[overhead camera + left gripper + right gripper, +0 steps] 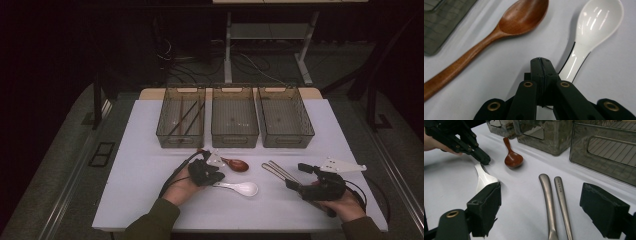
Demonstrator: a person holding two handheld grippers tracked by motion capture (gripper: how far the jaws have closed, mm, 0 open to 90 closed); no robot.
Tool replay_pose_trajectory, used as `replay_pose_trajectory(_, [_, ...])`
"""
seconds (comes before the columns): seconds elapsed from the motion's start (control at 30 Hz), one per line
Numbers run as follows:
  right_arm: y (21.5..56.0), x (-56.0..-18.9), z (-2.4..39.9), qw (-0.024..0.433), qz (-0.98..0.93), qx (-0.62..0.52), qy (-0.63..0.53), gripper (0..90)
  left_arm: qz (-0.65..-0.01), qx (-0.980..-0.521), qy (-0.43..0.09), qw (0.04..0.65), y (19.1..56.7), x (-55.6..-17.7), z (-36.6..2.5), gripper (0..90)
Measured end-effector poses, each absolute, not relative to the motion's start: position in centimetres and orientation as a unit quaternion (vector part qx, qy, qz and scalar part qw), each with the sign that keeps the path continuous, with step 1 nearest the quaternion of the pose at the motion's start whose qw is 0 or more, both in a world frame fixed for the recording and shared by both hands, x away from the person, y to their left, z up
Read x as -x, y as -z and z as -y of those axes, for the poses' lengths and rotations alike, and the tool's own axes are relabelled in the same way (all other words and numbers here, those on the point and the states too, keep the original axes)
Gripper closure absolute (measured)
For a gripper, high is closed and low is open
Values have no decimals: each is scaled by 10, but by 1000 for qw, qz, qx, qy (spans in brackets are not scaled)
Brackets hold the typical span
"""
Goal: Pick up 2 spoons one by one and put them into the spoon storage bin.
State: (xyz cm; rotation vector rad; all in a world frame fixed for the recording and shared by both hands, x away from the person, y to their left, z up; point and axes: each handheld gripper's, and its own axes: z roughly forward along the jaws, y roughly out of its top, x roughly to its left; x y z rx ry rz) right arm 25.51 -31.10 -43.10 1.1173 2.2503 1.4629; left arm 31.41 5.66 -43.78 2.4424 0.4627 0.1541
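1. The left gripper has its black jaws pressed together with nothing between them, the tips just beside the handle of the glossy white ceramic soup spoon.
2. The right gripper is spread wide over two brushed-metal utensil handles, touching neither.
3. A reddish-brown wooden spoon lies at ten o'clock of the left gripper's tips, on the white table.
4. One metal handle carries tiny engraved lettering, too small to read.
5. Three smoky transparent plastic bins stand at twelve o'clock.
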Motion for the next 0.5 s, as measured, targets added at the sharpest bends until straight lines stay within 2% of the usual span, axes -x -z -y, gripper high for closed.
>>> replay_pose_trajectory(0.13, [431,-255,311,117,-770,-381,-499,175,-179,-931,-45,316,437,-309,-63,893])
replay_pose_trajectory(0.23, [431,-255,311,117,-769,-381,-500,175,-184,-920,-42,344,433,-309,-63,891])
replay_pose_trajectory(0.33, [431,-255,311,117,-770,-380,-499,174,-178,-904,-24,389,428,-309,-56,781])
replay_pose_trajectory(0.5, [431,-255,310,117,-772,-379,-497,175,-163,-893,-2,419,428,-306,-26,607])
